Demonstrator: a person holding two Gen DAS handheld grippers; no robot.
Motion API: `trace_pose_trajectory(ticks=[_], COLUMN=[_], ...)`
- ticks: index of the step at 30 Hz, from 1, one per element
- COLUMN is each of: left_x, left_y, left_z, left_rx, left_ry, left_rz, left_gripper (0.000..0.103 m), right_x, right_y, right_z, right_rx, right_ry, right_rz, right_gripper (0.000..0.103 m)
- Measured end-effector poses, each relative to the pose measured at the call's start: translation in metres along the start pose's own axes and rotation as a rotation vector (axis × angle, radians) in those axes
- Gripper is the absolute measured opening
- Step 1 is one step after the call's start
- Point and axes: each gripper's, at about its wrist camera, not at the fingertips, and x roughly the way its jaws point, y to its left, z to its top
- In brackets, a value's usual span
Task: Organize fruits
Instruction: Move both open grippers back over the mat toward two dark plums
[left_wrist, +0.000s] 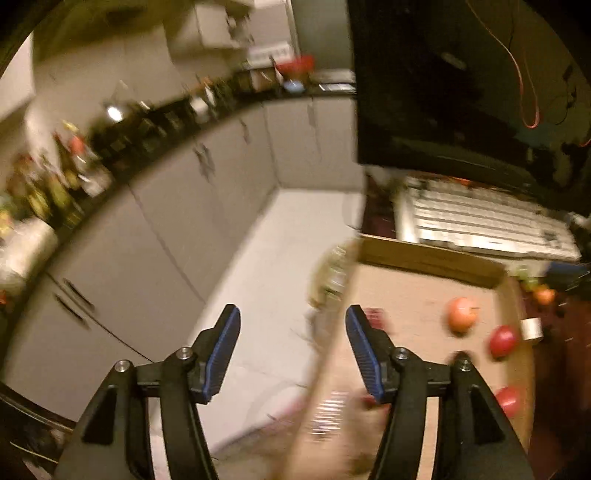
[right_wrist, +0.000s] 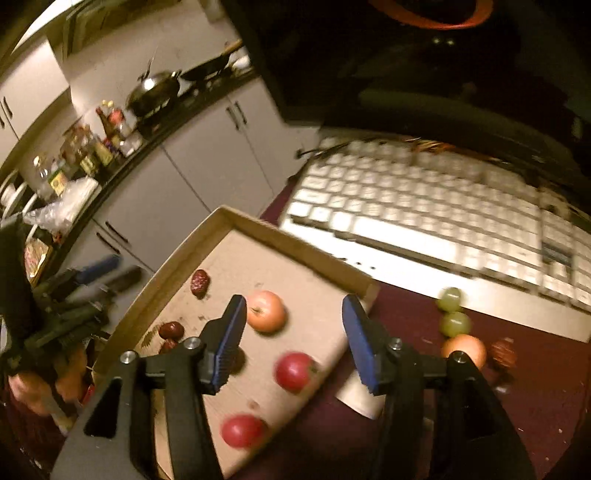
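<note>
Cardboard tray (right_wrist: 295, 236) already holds apples (right_wrist: 266, 311) and jujubes (right_wrist: 200, 283); grapes (right_wrist: 450, 299) (plus another apple (right_wrist: 466, 349)) wait on the surface (right_wrist: 406, 302). Both hand-held grippers, left hand-held gripper (left_wrist: 293, 352) and right hand-held gripper (right_wrist: 293, 341), gape empty.

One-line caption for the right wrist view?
Open right gripper above a wooden tray holding three round fruits; two green grapes lie beside the keyboard.
</note>
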Motion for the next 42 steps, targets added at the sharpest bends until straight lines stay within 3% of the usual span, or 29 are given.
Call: trace_pose_trajectory(ticks=[2, 4, 8, 10, 15, 18, 20, 21, 23, 26, 28, 32, 38, 41, 42], left_x=[0.005, 0.019, 0.036, 0.036, 0.024, 0.006, -0.018, -0.032, -0.06, -0.092, -0.106, -0.111, -0.09, -0.072, -0.065], left_y=[0.014, 0.029, 0.043, 0.047, 0.035, 0.027, 0.015, 0.006, -0.016, -0.064, -0.097, -0.152, -0.204, -0.216, -0.221], left_z=[-0.009, -0.024, -0.043, -0.049, -0.061, -0.065, -0.059, -0.054, -0.042, -0.027, -0.022, -0.019, -0.027, -0.03, -0.031], left_rx=[0.015, -0.014, -0.082, -0.138, -0.159, -0.147, -0.109, -0.084, -0.054, 0.002, 0.048, 0.104, 0.14, 0.133, 0.13], left_ry=[-0.021, 0.014, 0.056, 0.061, 0.06, 0.031, -0.021, -0.052, -0.109, -0.14, -0.154, -0.115, -0.038, 0.005, 0.022], left_rz=[0.057, 0.059, 0.008, -0.069, -0.086, 0.035, 0.149, 0.172, 0.095, -0.151, -0.249, -0.416, -0.475, -0.477, -0.472], left_gripper=[0.063, 0.063, 0.063, 0.063, 0.063, 0.063, 0.063, 0.065, 0.071, 0.077, 0.077, 0.078, 0.078, 0.076, 0.073], right_x=[-0.018, -0.033, -0.042, -0.045, -0.053, -0.059, -0.063, -0.063, -0.059, -0.049, -0.041, -0.025, -0.009, -0.003, -0.003], right_y=[-0.017, -0.032, -0.055, -0.064, -0.089, -0.1, -0.11, -0.114, -0.126, -0.132, -0.133, -0.132, -0.136, -0.134, -0.133], right_z=[-0.007, -0.016, -0.034, -0.042, -0.056, -0.061, -0.06, -0.059, -0.056, -0.055, -0.054, -0.052, -0.048, -0.05, -0.051], right_rx=[0.021, 0.034, 0.06, 0.074, 0.139, 0.151, 0.167, 0.18, 0.226, 0.239, 0.238, 0.212, 0.178, 0.114, 0.098], right_ry=[-0.027, -0.052, -0.007, -0.003, -0.002, -0.014, -0.03, -0.03, -0.013, 0.012, 0.028, 0.057, 0.082, 0.088, 0.084], right_rz=[-0.015, -0.049, -0.056, -0.077, -0.088, -0.099, -0.125, -0.127, -0.112, -0.093, -0.083, -0.1, -0.13, -0.177, -0.177], right_gripper=[0.055, 0.055, 0.056, 0.056, 0.056, 0.056, 0.056, 0.056, 0.056, 0.054, 0.049, 0.044, 0.044, 0.03, 0.03])
